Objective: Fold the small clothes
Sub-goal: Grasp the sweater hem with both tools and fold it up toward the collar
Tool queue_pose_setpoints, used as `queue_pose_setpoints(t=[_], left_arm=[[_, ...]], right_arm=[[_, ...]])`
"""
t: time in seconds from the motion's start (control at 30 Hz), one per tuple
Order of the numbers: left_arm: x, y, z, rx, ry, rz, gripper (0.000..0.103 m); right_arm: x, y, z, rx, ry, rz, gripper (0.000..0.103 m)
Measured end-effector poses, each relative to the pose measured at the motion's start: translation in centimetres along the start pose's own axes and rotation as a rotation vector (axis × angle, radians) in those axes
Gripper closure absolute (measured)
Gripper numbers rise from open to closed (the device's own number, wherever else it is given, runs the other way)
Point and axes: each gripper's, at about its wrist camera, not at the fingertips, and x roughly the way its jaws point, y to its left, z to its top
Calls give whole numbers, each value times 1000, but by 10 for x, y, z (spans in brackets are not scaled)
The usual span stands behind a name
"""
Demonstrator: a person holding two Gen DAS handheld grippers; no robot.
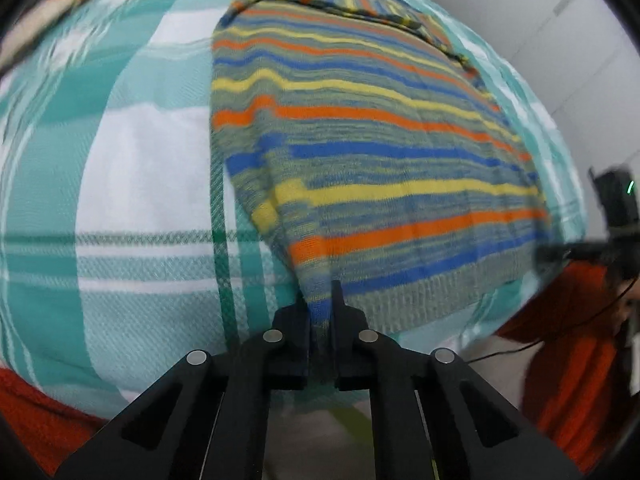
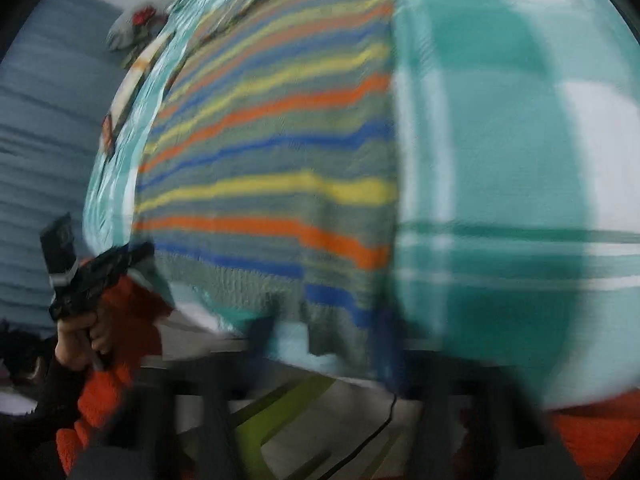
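Observation:
A small knitted sweater (image 1: pixel 360 136) with orange, yellow, blue and grey-green stripes lies on a teal and white checked cloth (image 1: pixel 132 184). My left gripper (image 1: pixel 320 304) is shut on the sweater's near hem corner, with fabric pinched between the fingers. In the right wrist view the sweater (image 2: pixel 280 168) is blurred by motion. My right gripper (image 2: pixel 320 336) is at its near hem; the smeared fingers stand apart with the hem between them. The left gripper also shows in the right wrist view (image 2: pixel 100 272), and the right gripper in the left wrist view (image 1: pixel 560 254).
The cloth covers a table whose near edge (image 2: pixel 224 320) is close to both grippers. A person in an orange sweater (image 1: pixel 576 344) stands at that edge. Floor with a green strip (image 2: pixel 280 408) and a black cable (image 2: pixel 372 428) lies below. A grey wall (image 2: pixel 44 140) is at the left.

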Motion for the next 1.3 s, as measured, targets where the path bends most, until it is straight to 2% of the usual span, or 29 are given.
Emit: queue_pose_setpoints(t=[0.07,0.2,0.3,0.4,0.53,0.67,0.77,0.87,0.93,0.97,1.0,1.03,1.07,1.1,1.2,1.3], left_arm=[[-13,8,-1,-57,-14,-58,98],[-38,22,12,-178,-55,-206,99],[-49,30,53,-234,-105,-295,99],[-47,41,116,-288,-160,-344,99],[-22,55,218,-316,-204,-326,99],[16,69,302,-351,-197,-315,99],[40,77,340,-348,-170,-297,98],[66,91,372,-376,-136,-293,96],[77,105,386,-418,-127,-278,90],[80,110,391,-438,-134,-278,74],[83,120,397,-475,-157,-278,64],[84,131,403,-515,-189,-280,42],[82,141,407,-559,-232,-276,32],[79,151,411,-598,-274,-267,32],[71,165,418,-637,-324,-242,32],[57,159,410,-556,-347,-197,32]], right_arm=[[-2,9,-2,-31,-4,-8,96],[-40,9,6,20,-128,93,96],[-67,7,38,73,-260,212,96],[-82,1,83,122,-369,289,96],[-89,-9,170,159,-489,299,96],[-76,-27,262,225,-515,293,96],[-59,-43,320,281,-502,307,96],[-51,-69,353,320,-482,309,96],[-36,-80,376,343,-450,326,94],[-31,-86,383,357,-448,326,90],[-27,-91,388,372,-452,333,88],[-24,-99,395,399,-465,351,83],[-22,-108,399,430,-487,369,79],[-21,-114,403,459,-514,385,73],[-32,-125,409,498,-618,405,73],[-48,-124,409,465,-662,343,73]])
